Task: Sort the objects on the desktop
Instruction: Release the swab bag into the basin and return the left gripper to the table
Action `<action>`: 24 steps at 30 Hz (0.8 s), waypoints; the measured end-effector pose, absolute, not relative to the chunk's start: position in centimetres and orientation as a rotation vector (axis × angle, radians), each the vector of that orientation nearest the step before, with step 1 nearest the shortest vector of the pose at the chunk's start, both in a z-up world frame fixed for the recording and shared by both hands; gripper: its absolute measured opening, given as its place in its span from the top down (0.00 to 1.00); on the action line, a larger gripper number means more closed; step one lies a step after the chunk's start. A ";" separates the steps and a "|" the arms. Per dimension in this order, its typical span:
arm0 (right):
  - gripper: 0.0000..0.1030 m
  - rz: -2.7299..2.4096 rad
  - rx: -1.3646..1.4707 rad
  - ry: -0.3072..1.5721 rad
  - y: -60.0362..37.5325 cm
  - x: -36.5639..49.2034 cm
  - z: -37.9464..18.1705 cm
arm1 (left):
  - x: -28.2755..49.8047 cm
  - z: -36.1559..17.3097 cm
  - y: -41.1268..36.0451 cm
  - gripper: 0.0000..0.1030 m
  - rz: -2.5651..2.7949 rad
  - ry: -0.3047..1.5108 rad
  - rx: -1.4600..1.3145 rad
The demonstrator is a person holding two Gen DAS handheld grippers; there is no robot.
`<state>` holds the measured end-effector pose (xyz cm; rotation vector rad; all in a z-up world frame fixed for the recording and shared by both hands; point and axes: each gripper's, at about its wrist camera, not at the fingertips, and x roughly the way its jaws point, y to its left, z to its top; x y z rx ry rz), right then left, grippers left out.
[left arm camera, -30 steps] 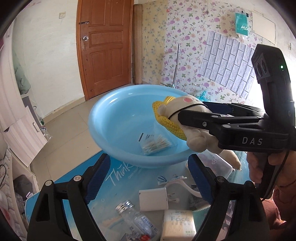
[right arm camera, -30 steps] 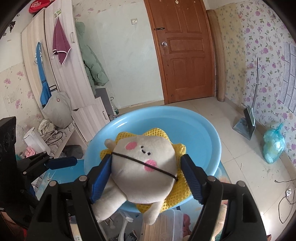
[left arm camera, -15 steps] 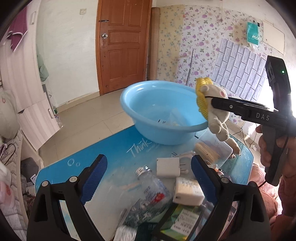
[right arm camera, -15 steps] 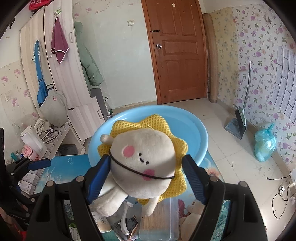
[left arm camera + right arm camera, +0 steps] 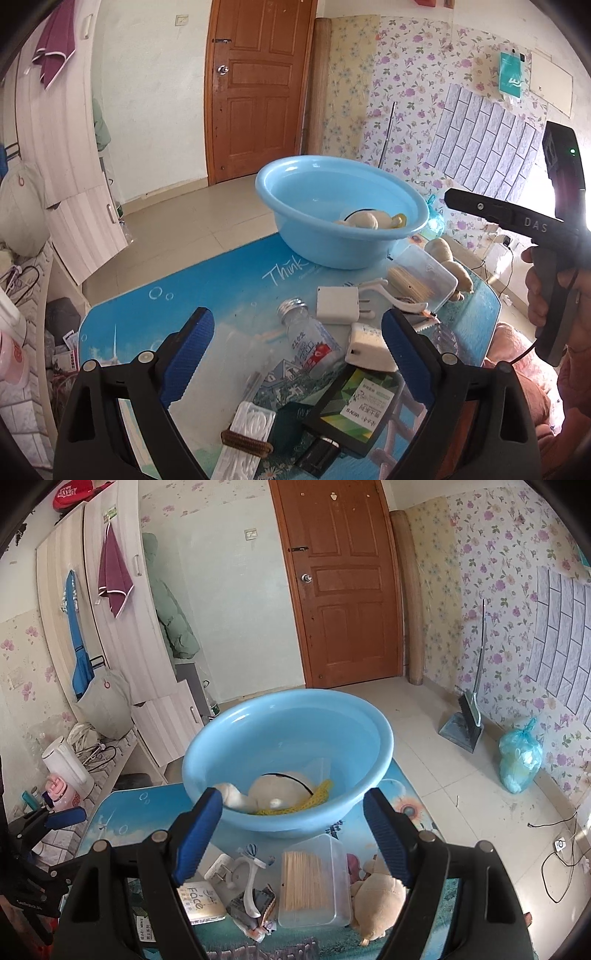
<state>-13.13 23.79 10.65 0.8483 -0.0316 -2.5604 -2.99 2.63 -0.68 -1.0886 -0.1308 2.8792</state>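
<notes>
A light blue basin (image 5: 306, 184) (image 5: 229, 738) stands at the far end of the blue table (image 5: 221, 280). The cream and yellow plush toy (image 5: 364, 220) (image 5: 280, 794) lies inside the basin. My right gripper (image 5: 293, 823) is open and empty, just in front of the basin's near rim; it also shows at the right of the left wrist view (image 5: 480, 206). My left gripper (image 5: 297, 345) is open and empty above the loose items on the near part of the table.
On the table lie a clear box of sticks (image 5: 314, 882), a brown plush (image 5: 380, 897), a white charger (image 5: 338, 304), a small bottle (image 5: 306, 339), a tissue pack (image 5: 201, 901), a white razor (image 5: 253, 882), a green-labelled black box (image 5: 351, 410) and a clear case with a hair band (image 5: 247, 439).
My right gripper opened and let the plush toy drop into the basin, then drew back. My left gripper pulled back and away from the basin.
</notes>
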 end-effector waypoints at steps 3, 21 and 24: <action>0.23 -2.553 0.847 -0.029 23.9 -12.4 10.5 | -2.6 -1.3 2.7 0.10 2.873 -0.142 -1.108; 0.23 -2.512 0.959 -0.011 25.0 -8.8 7.1 | 0.1 -4.3 2.9 0.10 2.850 -0.172 -1.196; 0.23 -2.512 0.974 -0.014 25.2 -8.6 6.6 | 0.2 -4.6 2.9 0.10 2.844 -0.175 -1.209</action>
